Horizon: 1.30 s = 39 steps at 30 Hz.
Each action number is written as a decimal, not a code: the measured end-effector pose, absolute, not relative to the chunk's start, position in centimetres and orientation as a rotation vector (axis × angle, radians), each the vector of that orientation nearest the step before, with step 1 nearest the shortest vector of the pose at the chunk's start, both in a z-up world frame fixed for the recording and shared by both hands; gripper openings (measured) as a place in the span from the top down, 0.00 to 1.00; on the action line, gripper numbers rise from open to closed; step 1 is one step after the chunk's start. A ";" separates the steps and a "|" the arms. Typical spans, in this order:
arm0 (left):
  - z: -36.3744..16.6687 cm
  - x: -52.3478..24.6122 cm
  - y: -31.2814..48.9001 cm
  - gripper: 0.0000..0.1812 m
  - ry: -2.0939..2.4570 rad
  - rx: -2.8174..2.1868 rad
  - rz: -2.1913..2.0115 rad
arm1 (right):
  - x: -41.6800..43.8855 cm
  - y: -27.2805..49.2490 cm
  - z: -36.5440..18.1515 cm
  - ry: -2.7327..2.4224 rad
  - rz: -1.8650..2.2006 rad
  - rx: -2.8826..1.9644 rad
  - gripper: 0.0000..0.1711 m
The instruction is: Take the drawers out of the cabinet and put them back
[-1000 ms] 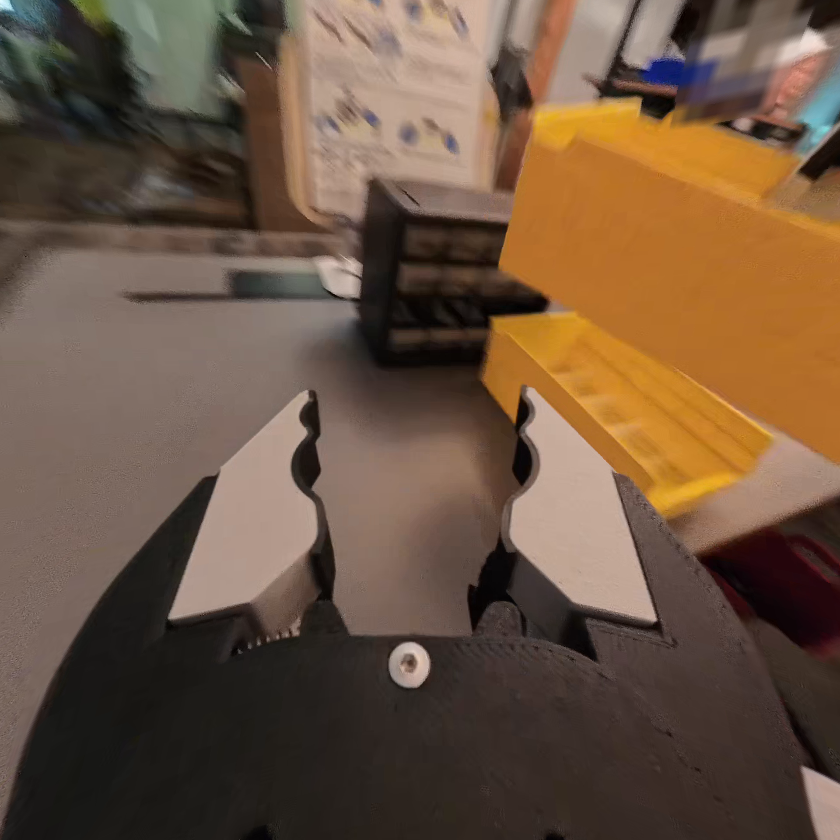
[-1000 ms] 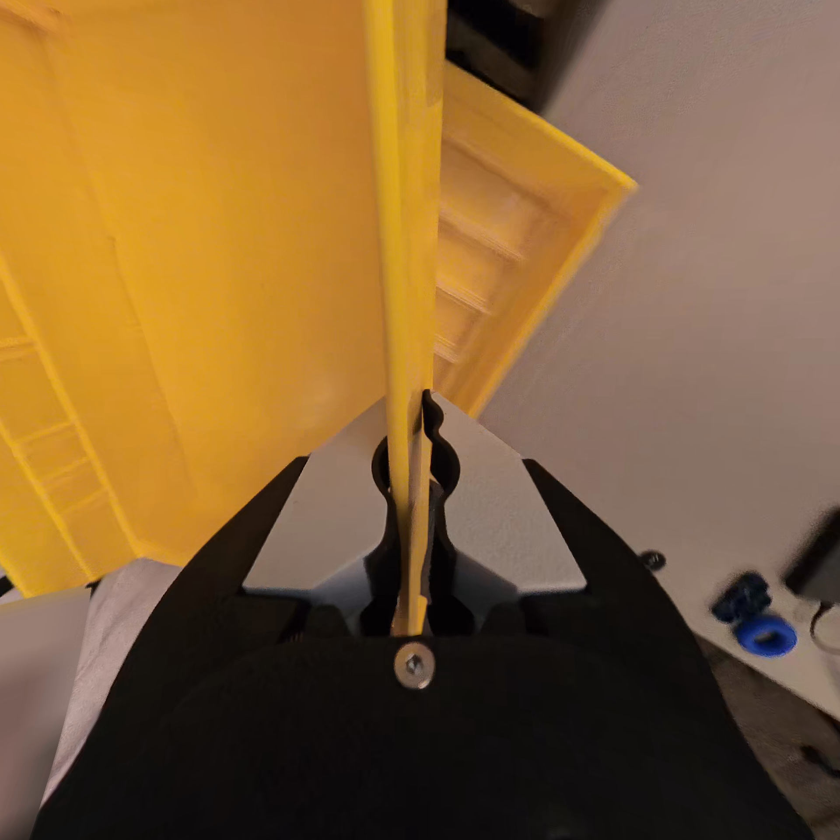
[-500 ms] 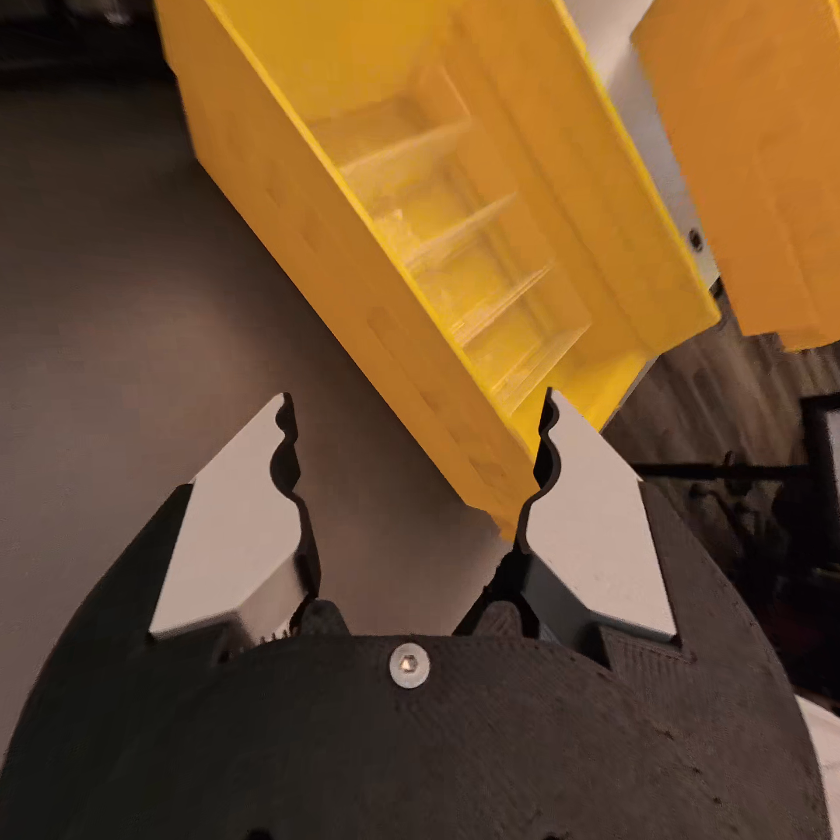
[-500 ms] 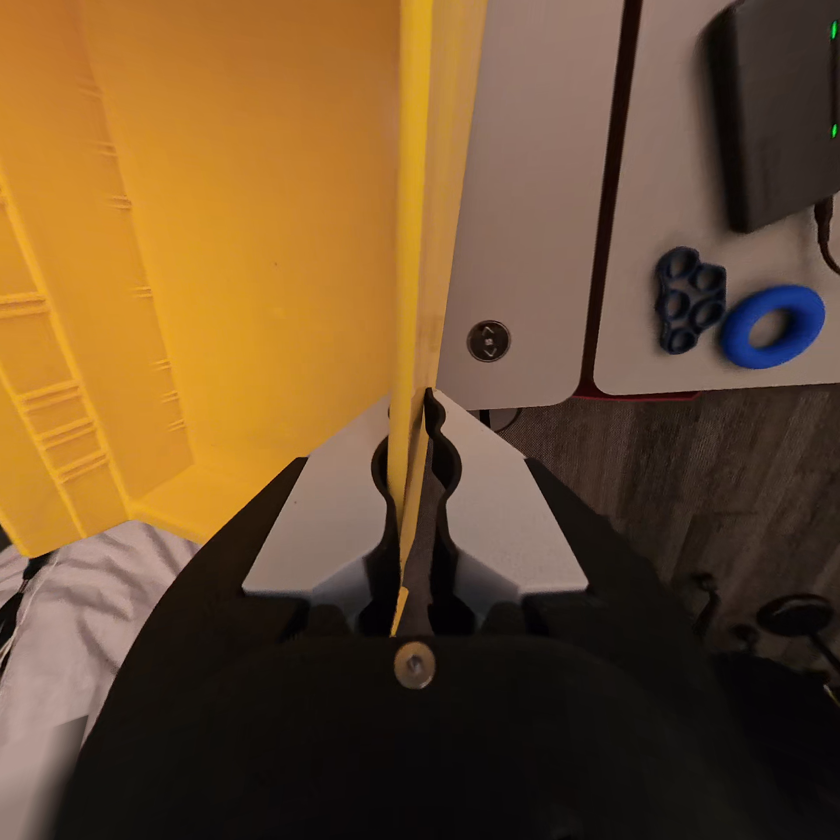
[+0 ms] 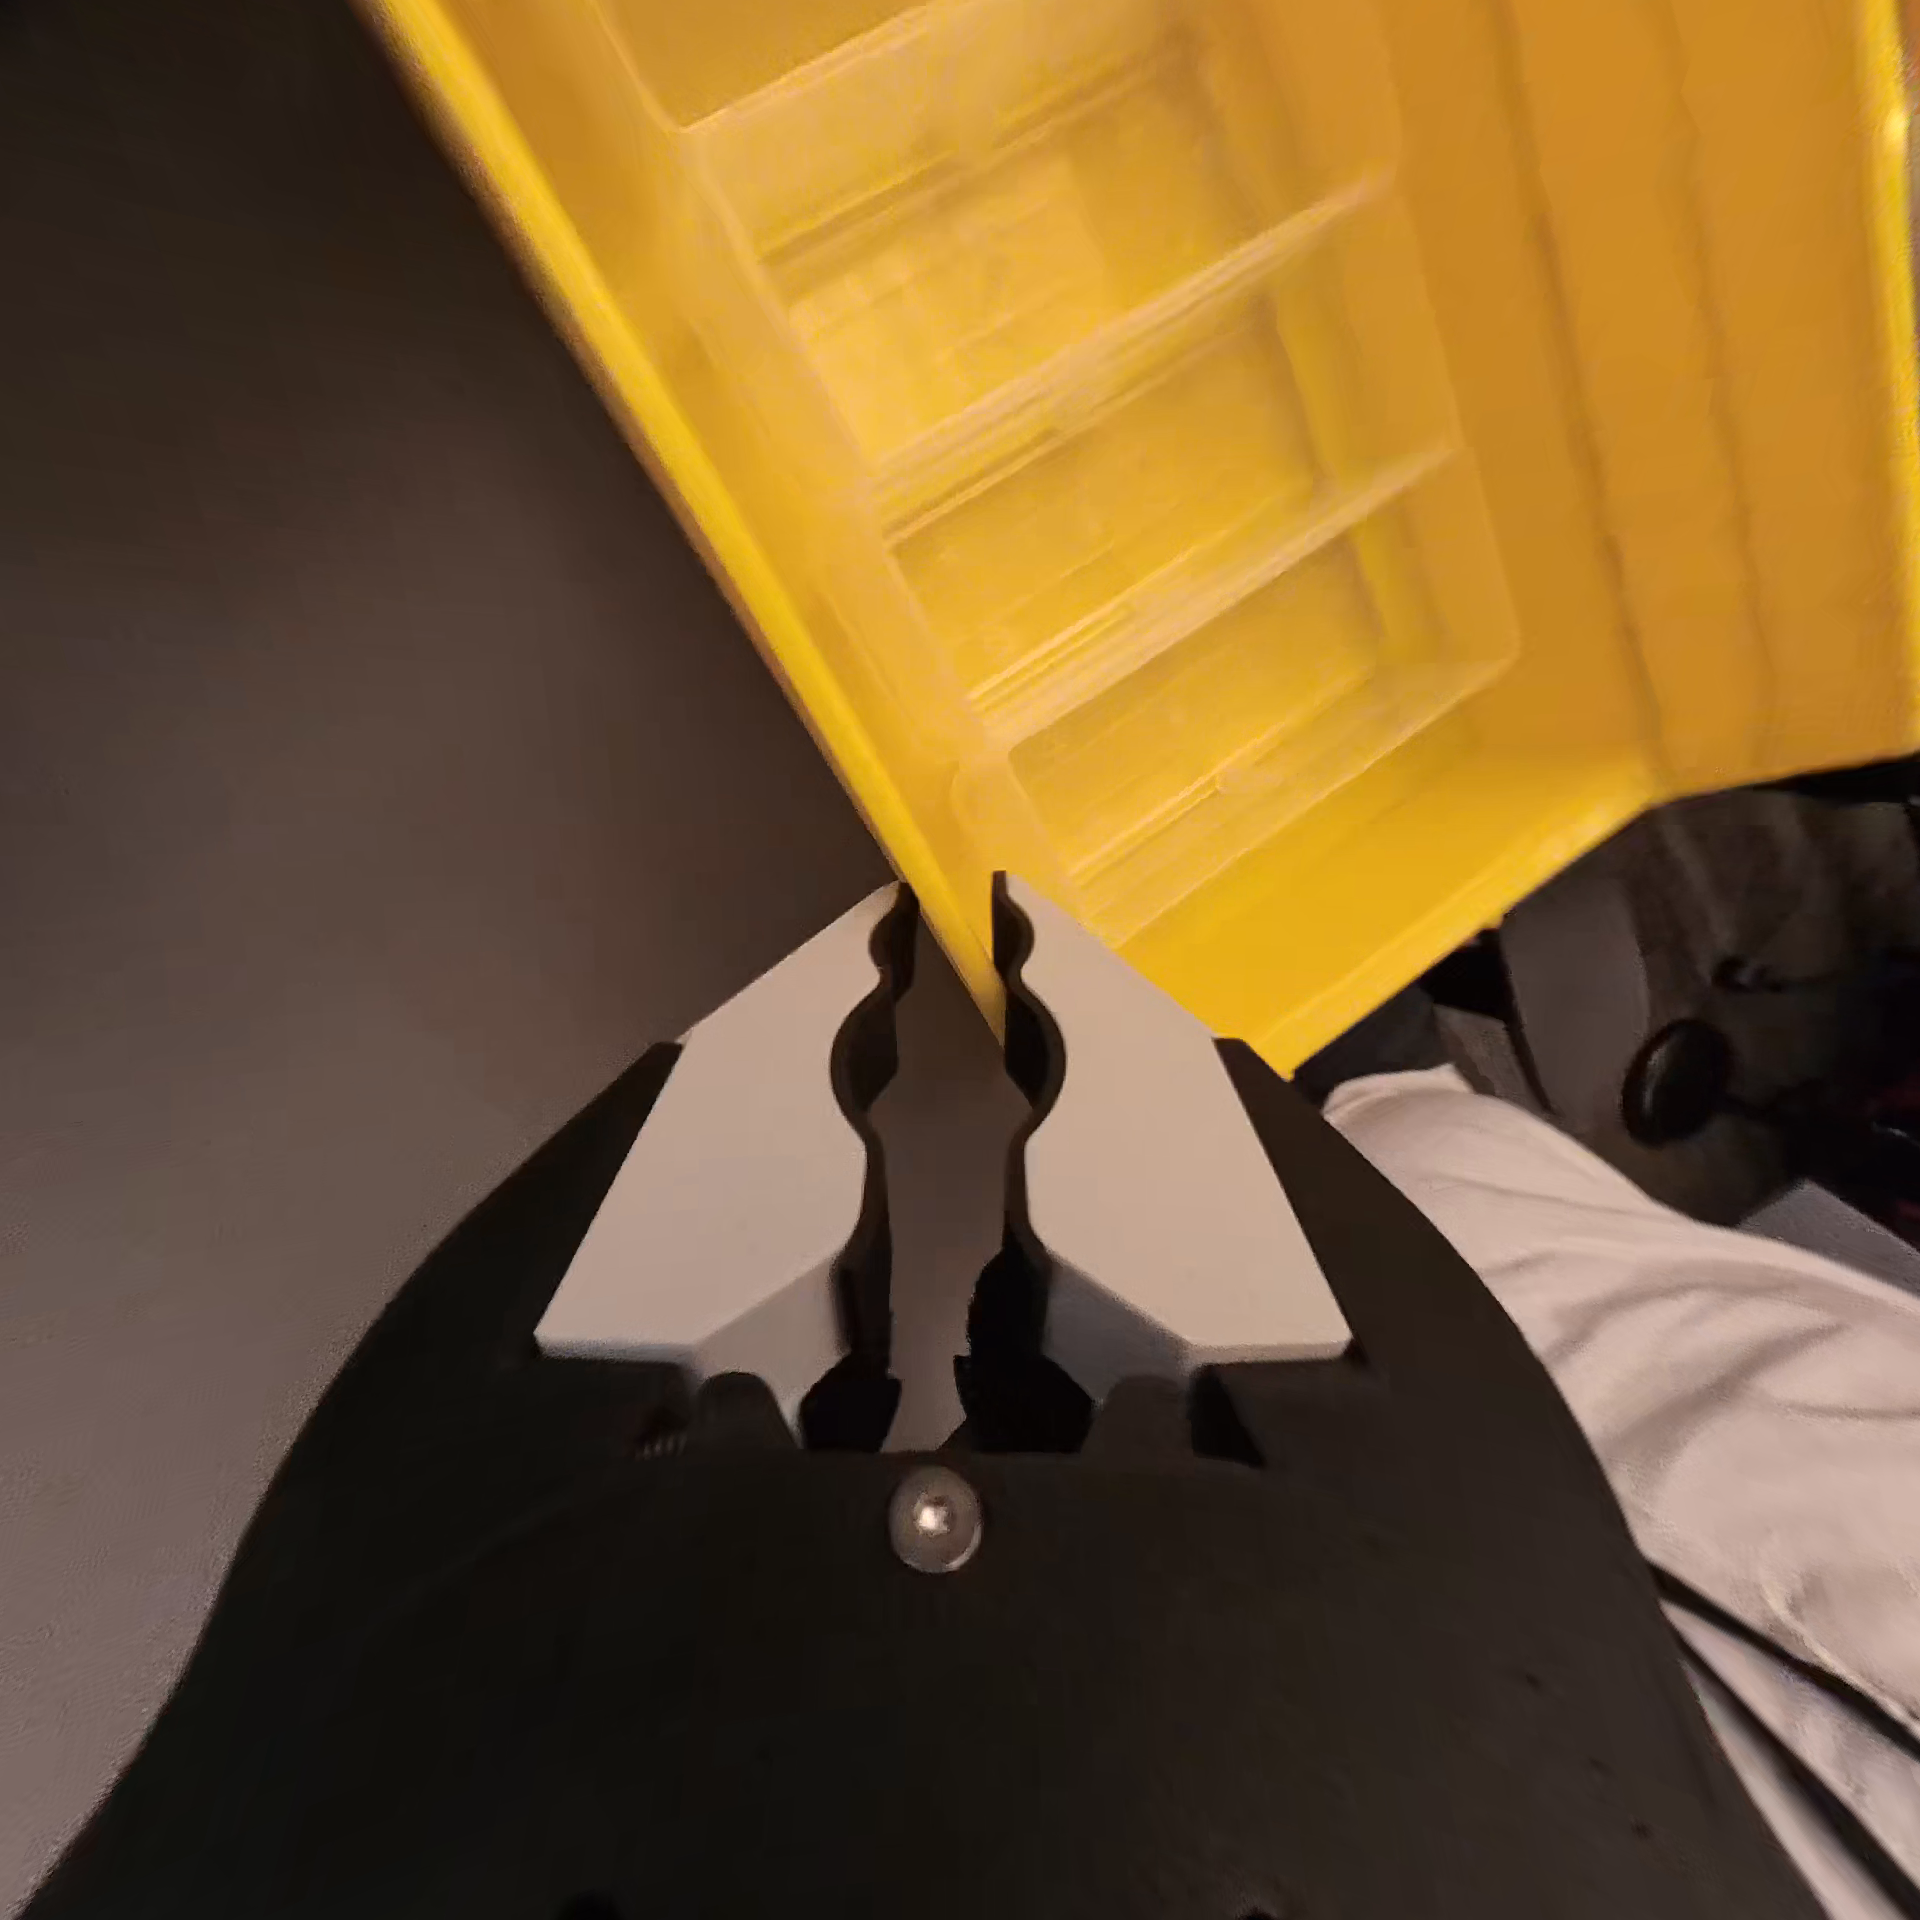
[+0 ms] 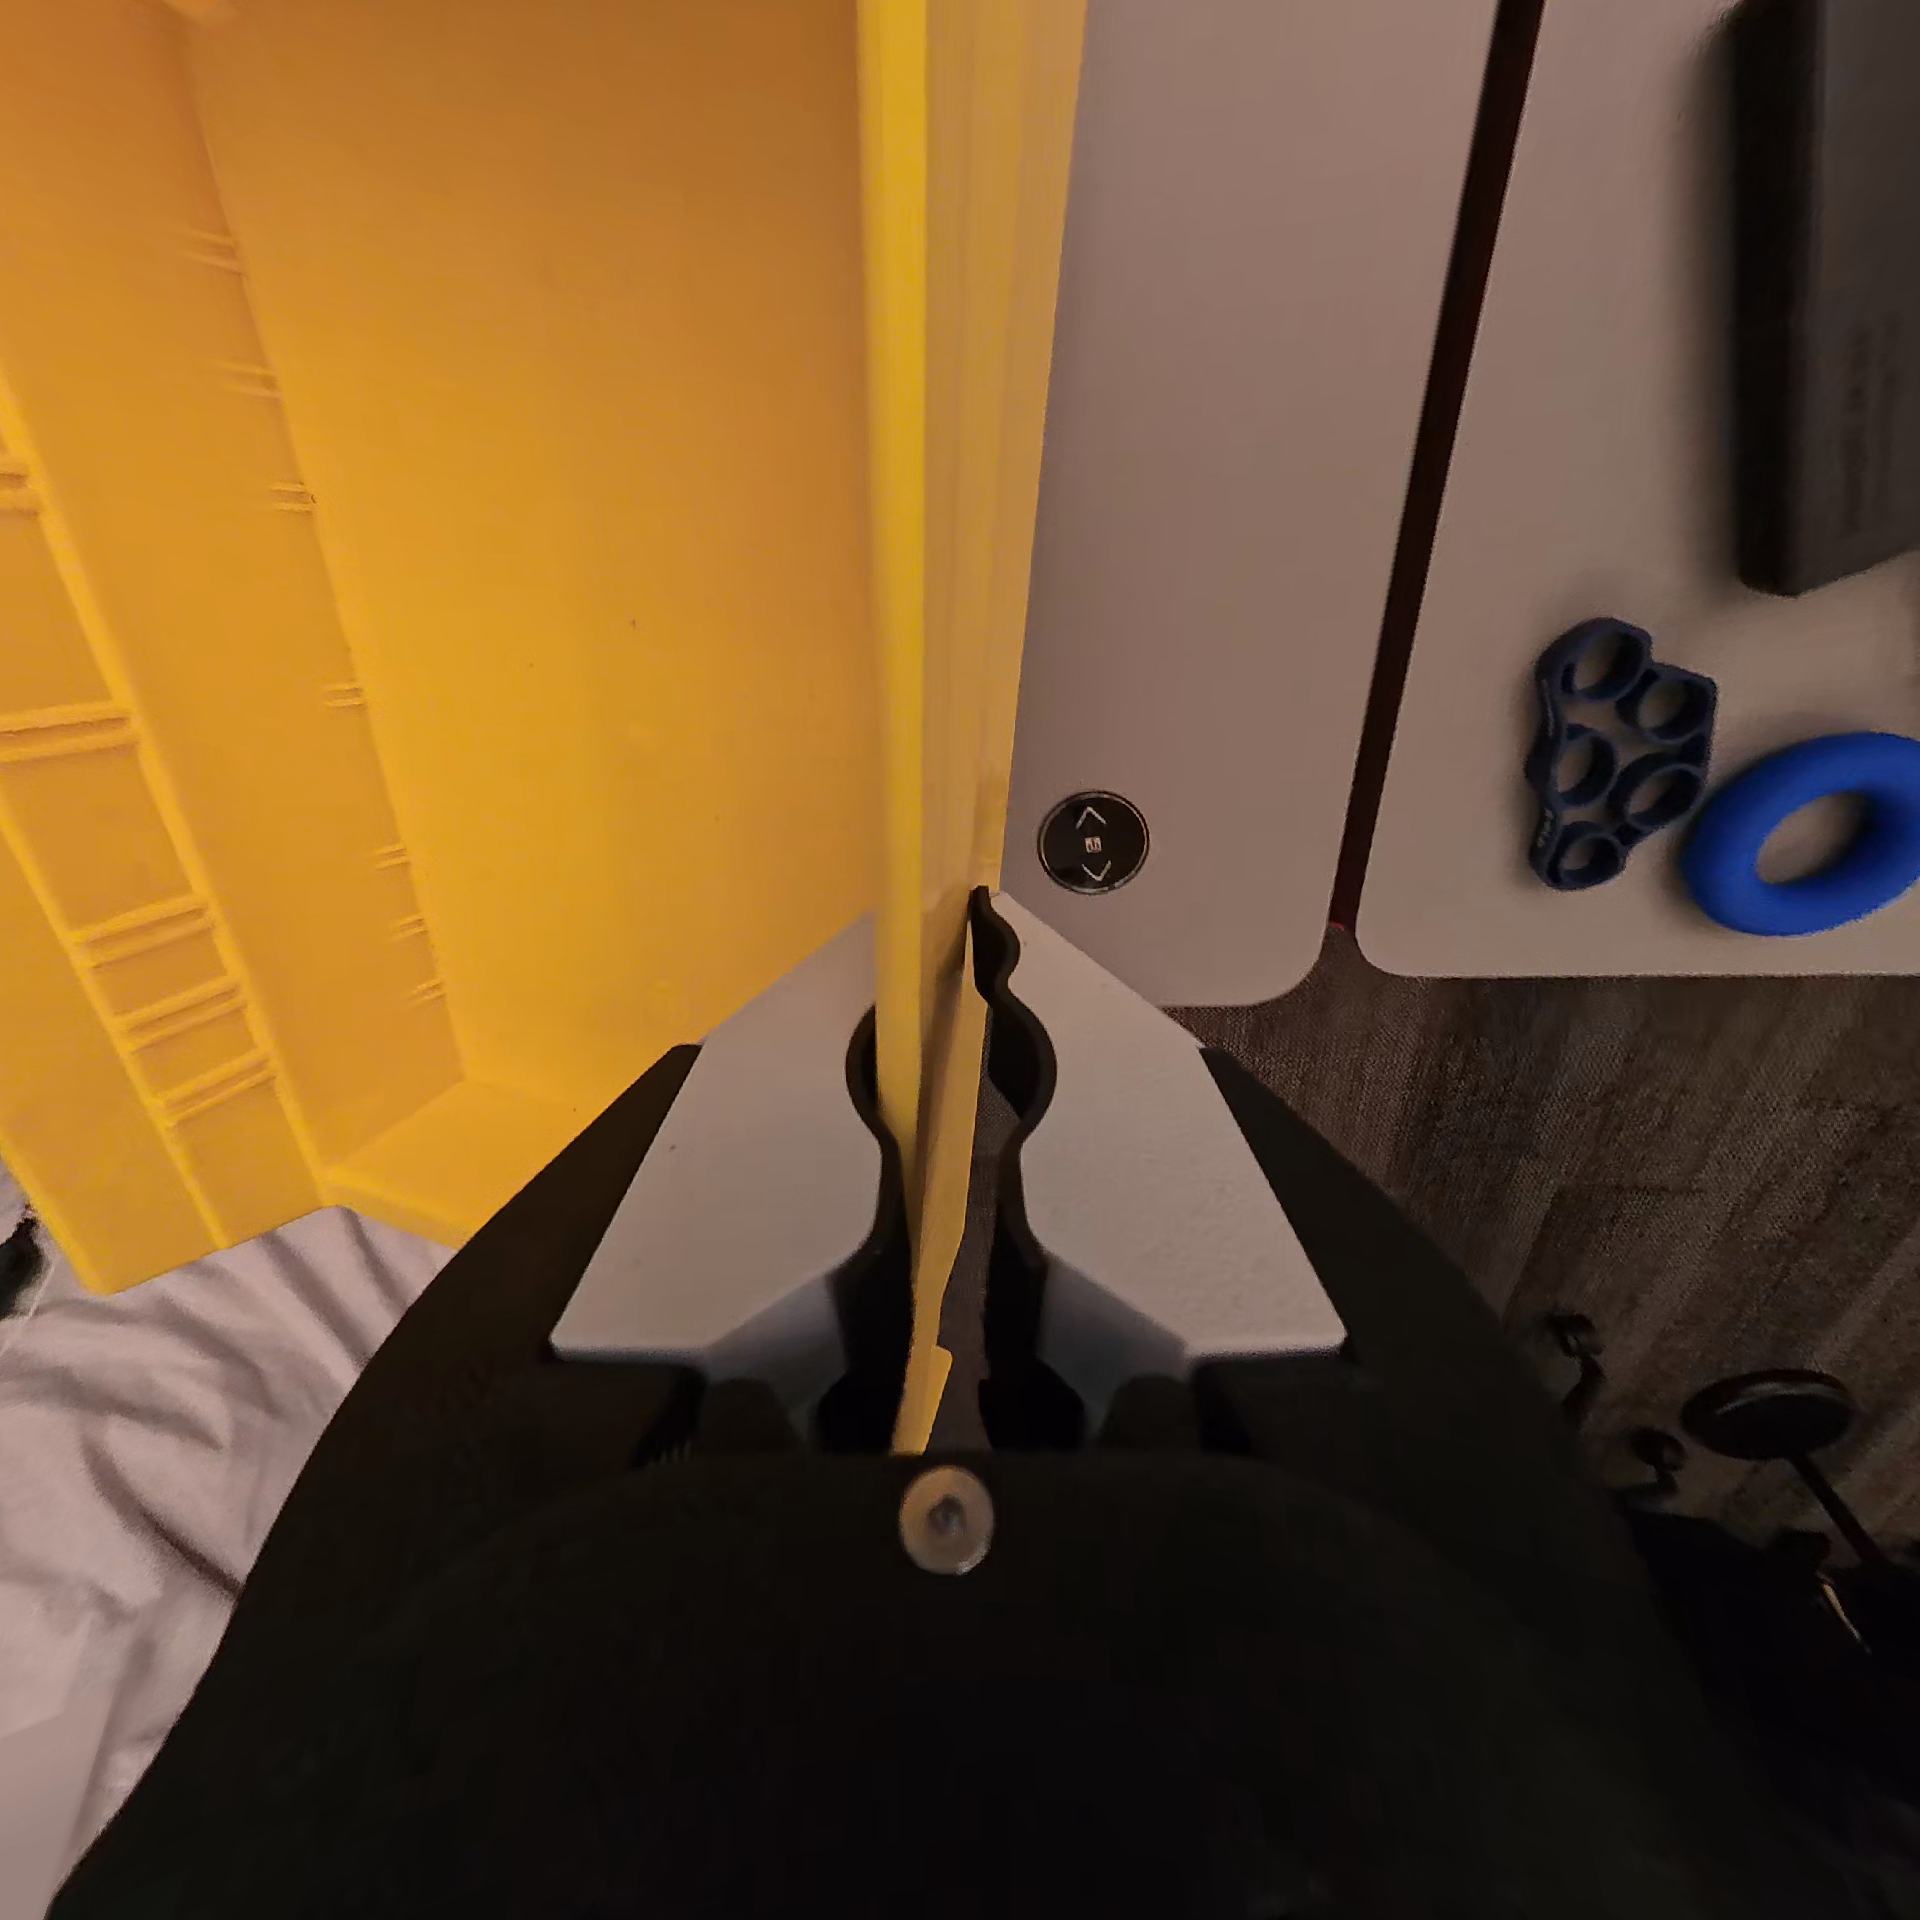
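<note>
Grey tabletop (image 5: pixel 312 727) fills the left wrist view; two pale table panels (image 6: pixel 1195 520) and grey floor (image 6: pixel 1558 1143) lie below in the right wrist view. Two yellow plastic drawers appear, one per view. Left gripper (image 5: pixel 948 894): jaws nearly closed around the corner edge of the ribbed yellow drawer (image 5: pixel 1143 468) at the table's edge; firm contact cannot be told. Right gripper (image 6: pixel 935 904): closed on the side wall of the second yellow drawer (image 6: pixel 520 520), held over the table's near edge. On the right panel: one dark blue finger-hole band (image 6: pixel 1616 753), one blue ring (image 6: pixel 1803 836), one black box (image 6: pixel 1829 312). One round black button (image 6: pixel 1093 842) sits in the left panel.
</note>
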<state>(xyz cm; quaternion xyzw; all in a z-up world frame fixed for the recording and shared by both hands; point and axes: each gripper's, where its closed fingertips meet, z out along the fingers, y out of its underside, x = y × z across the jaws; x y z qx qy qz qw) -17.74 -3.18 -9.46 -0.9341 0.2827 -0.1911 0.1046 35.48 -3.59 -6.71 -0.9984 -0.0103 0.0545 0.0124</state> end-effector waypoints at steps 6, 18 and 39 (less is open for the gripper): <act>-9.4 -26.5 -2.4 0.98 0.752 -2.796 -0.328 | 34.7 -1.6 -9.4 -0.046 0.256 -3.096 0.97; -8.8 -47.7 -4.9 0.98 0.210 -2.890 -0.268 | 37.6 2.9 -13.2 -0.019 0.237 -3.021 0.98; -8.7 -63.8 -3.2 0.97 -0.387 -2.779 -0.233 | 38.2 6.8 -13.7 0.163 0.280 -2.958 0.97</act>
